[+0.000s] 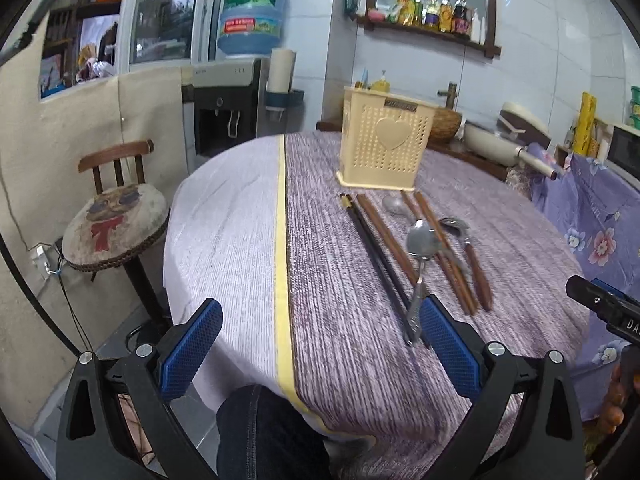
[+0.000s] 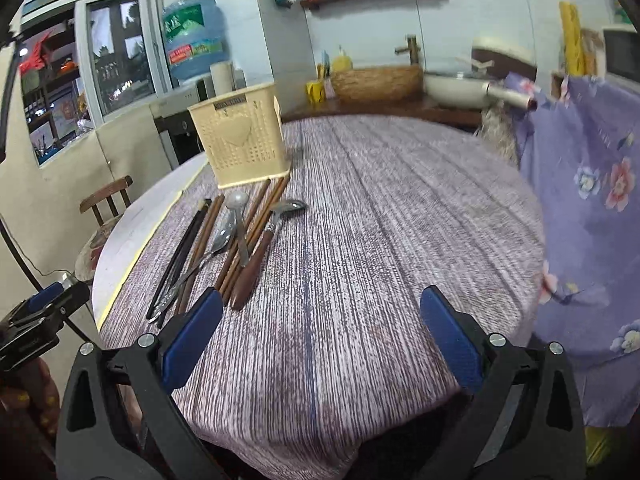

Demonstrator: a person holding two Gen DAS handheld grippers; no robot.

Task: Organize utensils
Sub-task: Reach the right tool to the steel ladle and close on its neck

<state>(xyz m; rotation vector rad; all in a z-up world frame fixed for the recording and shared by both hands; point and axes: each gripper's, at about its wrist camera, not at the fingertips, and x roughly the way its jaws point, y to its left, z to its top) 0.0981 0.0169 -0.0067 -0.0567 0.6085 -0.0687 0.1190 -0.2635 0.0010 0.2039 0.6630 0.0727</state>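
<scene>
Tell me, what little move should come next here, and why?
Probably bring the left gripper to the long steel spoon and close on its handle. Both grippers have open, empty jaws, the spoon lies on top of the chopsticks nearest that gripper, and the cream holder stands just beyond.

We find little we can truly read. On the right gripper (image 1: 608, 312), at three o'clock in the left wrist view, we make out white letters "DA", cut off by the frame edge. The water jug (image 1: 254, 16) at eleven o'clock carries a green label with white characters and a red band below, too blurred for us to read. The cream utensil holder (image 1: 386, 148), near twelve o'clock, bears a small dark nameplate, perhaps lettered, but illegible.
</scene>
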